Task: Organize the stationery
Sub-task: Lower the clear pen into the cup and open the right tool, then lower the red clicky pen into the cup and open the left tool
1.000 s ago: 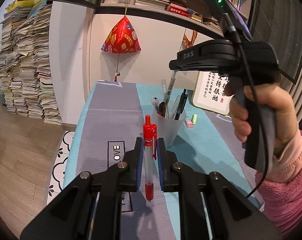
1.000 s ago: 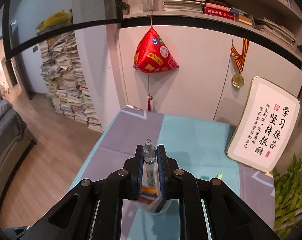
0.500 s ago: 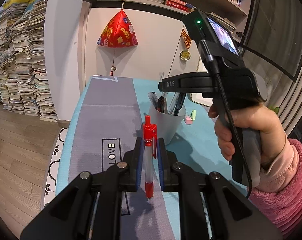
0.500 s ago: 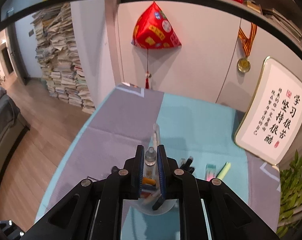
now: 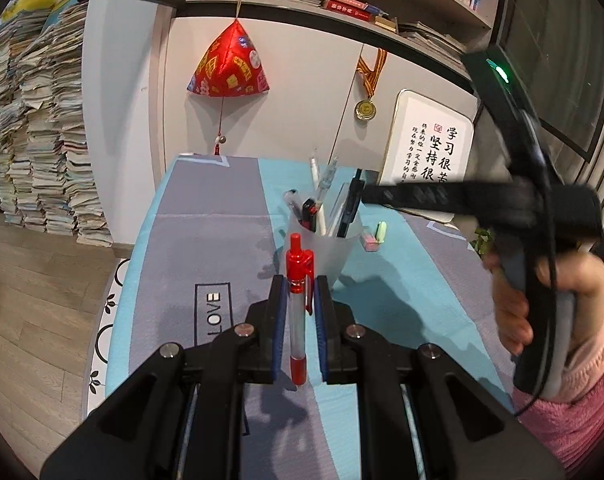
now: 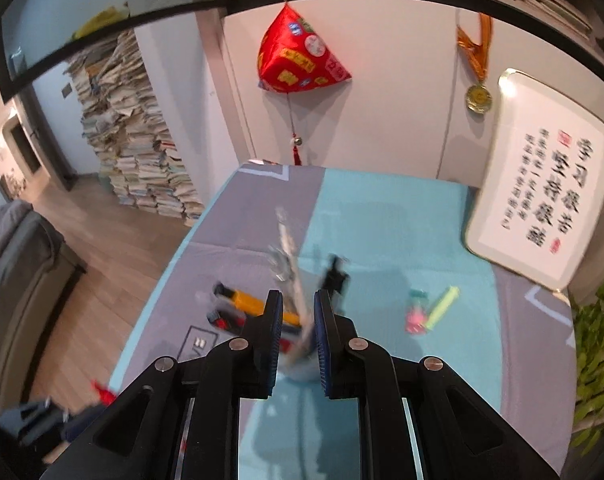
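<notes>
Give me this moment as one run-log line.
left gripper: shut on red pen | right gripper: over pen cup, shut on a pen | highlighter: loose on tablecloth

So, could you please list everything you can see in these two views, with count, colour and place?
red pen: one, red and clear, clamped in the left gripper
pen cup: one, frosted white, mid-table, holding several pens
highlighter: one, pale green, on the teal cloth right of the cup
small pink item: one, beside the highlighter; too blurred to name
tablecloth: one, grey and teal
framed calligraphy: one, white, leaning at the table's right back
red hanging ornament: one, on the wall
medal: one, gold, on the wall
paper stacks: several, on the floor, left
left gripper: black, shut on the red pen
right gripper: black, over the cup; jaws close together
hand: one, pink sleeve, holding the right gripper
</notes>
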Tool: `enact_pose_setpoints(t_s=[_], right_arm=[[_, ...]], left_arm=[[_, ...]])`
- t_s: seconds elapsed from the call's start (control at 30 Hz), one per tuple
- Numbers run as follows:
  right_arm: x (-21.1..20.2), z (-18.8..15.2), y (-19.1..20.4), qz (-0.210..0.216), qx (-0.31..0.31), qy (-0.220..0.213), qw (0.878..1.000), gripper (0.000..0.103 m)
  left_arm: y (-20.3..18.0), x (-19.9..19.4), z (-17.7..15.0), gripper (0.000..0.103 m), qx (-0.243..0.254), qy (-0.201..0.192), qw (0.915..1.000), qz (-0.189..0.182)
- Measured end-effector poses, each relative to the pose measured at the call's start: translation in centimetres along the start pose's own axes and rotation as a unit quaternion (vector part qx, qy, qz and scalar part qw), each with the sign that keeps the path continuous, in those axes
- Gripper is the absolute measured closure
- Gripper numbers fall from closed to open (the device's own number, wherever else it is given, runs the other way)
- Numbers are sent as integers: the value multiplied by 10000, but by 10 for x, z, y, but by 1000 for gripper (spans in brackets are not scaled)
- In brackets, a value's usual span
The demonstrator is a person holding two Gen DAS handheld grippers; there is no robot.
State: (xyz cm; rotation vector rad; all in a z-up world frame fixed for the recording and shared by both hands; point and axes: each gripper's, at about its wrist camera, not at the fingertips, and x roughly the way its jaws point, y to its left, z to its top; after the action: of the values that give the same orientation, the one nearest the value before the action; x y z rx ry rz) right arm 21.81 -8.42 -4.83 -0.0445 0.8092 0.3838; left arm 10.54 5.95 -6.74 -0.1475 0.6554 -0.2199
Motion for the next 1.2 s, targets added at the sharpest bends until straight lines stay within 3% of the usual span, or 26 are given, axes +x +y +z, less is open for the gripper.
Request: enact_pose_setpoints(t_s=[0.2, 0.4, 0.7, 1.2], right_arm=[[-5, -30, -33, -372, 118, 133, 9992, 74], [0, -53, -66, -373, 471, 349, 9976, 74], [-6, -75, -88, -361, 677, 439, 9961, 74], [7, -79, -106, -304, 958, 566, 9933, 73]], left_arm=[[-19, -6, 20, 91, 232, -252, 9994, -35], [-39, -15, 52, 91, 409, -661, 9969, -108], [-55, 17, 87, 91, 605, -790, 9949, 184], [-50, 59, 74, 91, 680, -272, 9962, 464]])
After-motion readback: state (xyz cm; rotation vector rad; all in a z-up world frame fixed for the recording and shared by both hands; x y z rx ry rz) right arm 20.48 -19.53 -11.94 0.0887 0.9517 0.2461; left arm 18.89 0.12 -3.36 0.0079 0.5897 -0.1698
